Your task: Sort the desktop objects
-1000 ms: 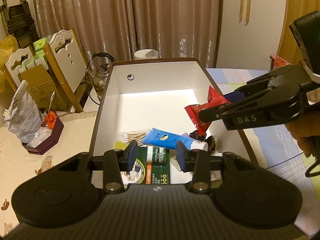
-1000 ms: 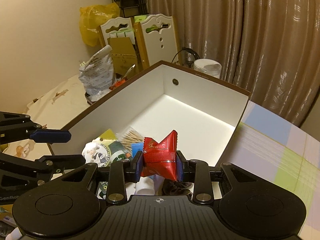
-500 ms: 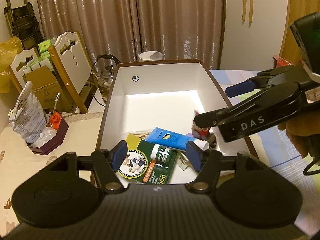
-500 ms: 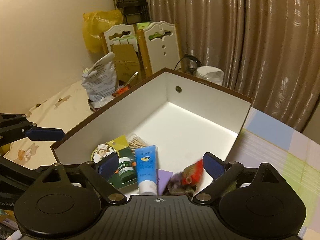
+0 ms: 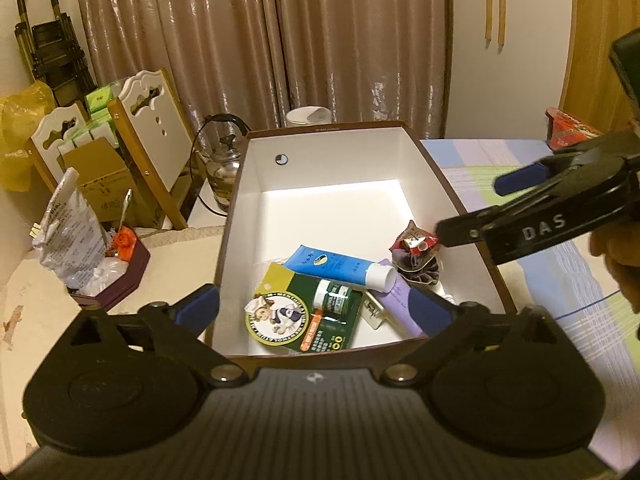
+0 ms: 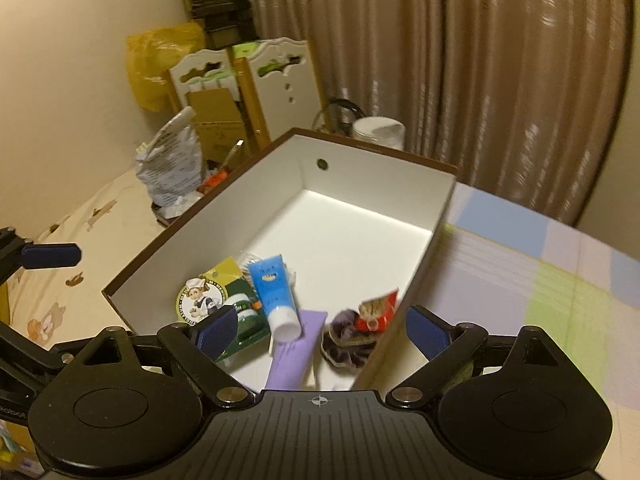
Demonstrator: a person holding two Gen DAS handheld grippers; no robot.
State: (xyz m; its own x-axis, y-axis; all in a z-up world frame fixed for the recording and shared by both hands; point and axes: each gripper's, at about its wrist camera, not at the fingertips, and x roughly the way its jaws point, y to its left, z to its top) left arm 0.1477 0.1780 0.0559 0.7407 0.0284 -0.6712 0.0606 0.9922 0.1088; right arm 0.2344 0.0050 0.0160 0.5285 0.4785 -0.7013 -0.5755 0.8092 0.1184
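Right claw (image 6: 316,334) released | left claw (image 5: 314,310) released | red snack packet (image 6: 376,310) atop purple scrunchie (image 6: 346,344) in box (image 6: 200,236)

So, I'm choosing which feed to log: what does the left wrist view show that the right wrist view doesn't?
Only the left wrist view shows the glass kettle, the red packet on the bedspread and the right gripper from outside. Only the right wrist view shows that gripper's open pads head-on. Both show the box, blue tube, purple scrunchie and red snack packet.
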